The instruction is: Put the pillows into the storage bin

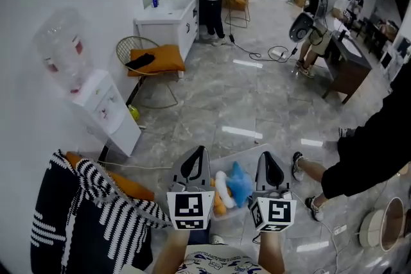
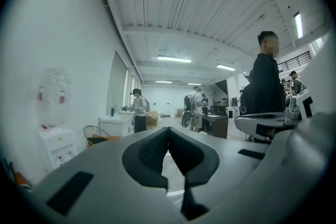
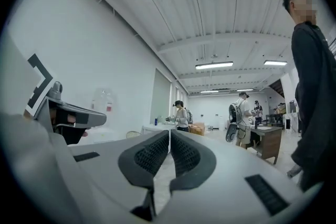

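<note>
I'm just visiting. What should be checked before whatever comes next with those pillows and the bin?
1. The left hand-held gripper is free: ok, jaws together, nothing between them.
2. The right hand-held gripper is free: ok, shut and empty too.
3. The storage bin is open on top: ok; a blue soft thing lies inside.
4. All pillows are binned: not ok; the striped pillow lies outside, at the left.
5. Room around the bin: cannot tell; a bystander's leg is close on its right.

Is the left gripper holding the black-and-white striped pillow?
No: the left gripper has its jaws together on nothing, and the black-and-white striped pillow lies apart from it.
</note>
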Action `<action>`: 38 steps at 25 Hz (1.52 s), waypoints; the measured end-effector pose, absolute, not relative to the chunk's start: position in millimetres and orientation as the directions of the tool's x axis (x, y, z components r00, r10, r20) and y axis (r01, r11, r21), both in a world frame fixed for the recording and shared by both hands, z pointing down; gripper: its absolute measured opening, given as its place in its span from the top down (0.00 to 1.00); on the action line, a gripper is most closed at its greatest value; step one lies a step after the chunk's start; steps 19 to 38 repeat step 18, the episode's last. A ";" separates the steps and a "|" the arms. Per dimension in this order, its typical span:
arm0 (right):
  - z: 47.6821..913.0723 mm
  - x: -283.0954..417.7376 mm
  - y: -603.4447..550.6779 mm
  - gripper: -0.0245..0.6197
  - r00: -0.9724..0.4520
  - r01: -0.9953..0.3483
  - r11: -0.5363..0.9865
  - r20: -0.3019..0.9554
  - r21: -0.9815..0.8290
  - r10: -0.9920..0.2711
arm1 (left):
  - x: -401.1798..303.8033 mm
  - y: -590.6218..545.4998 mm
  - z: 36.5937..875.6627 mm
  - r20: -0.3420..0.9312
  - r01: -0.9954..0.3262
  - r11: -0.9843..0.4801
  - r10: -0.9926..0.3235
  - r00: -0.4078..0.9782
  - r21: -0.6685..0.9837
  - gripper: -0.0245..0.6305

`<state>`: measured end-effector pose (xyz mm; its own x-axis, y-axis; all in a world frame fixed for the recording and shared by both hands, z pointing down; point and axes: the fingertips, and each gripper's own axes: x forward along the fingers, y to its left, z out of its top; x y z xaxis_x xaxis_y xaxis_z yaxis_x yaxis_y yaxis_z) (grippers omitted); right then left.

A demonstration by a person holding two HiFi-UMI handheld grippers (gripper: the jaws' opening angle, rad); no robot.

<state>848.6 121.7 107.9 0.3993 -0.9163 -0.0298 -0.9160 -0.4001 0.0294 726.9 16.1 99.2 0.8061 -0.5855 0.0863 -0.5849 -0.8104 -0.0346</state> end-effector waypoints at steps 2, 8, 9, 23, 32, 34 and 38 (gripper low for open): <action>108.7 851.2 128.1 0.92 0.404 -0.914 -0.405 -0.032 0.029 -0.914 | 730.4 23.7 98.9 0.082 -0.578 -0.815 -0.579 0.812 -0.037 0.94; 120.7 841.7 119.1 0.92 0.418 -0.907 -0.419 -0.028 0.042 -0.908 | 722.5 16.0 106.1 0.067 -0.564 -0.825 -0.565 0.822 -0.035 0.94; 120.9 839.5 119.5 0.92 0.419 -0.907 -0.420 -0.027 0.041 -0.908 | 720.5 16.1 106.3 0.066 -0.564 -0.825 -0.565 0.823 -0.034 0.94; 135.2 828.2 106.8 0.92 0.437 -0.898 -0.438 -0.024 0.038 -0.899 | 703.2 -1.4 119.7 0.064 -0.559 -0.828 -0.560 0.826 -0.029 0.94; 135.2 828.2 106.8 0.92 0.437 -0.898 -0.438 -0.024 0.038 -0.899 | 703.2 -1.4 119.7 0.064 -0.559 -0.828 -0.560 0.826 -0.029 0.94; 135.2 828.2 106.8 0.92 0.437 -0.898 -0.438 -0.024 0.038 -0.899 | 703.2 -1.4 119.7 0.064 -0.559 -0.828 -0.560 0.826 -0.029 0.94; 135.2 828.2 106.8 0.92 0.437 -0.898 -0.438 -0.024 0.038 -0.899 | 703.2 -1.4 119.7 0.064 -0.559 -0.828 -0.560 0.826 -0.029 0.94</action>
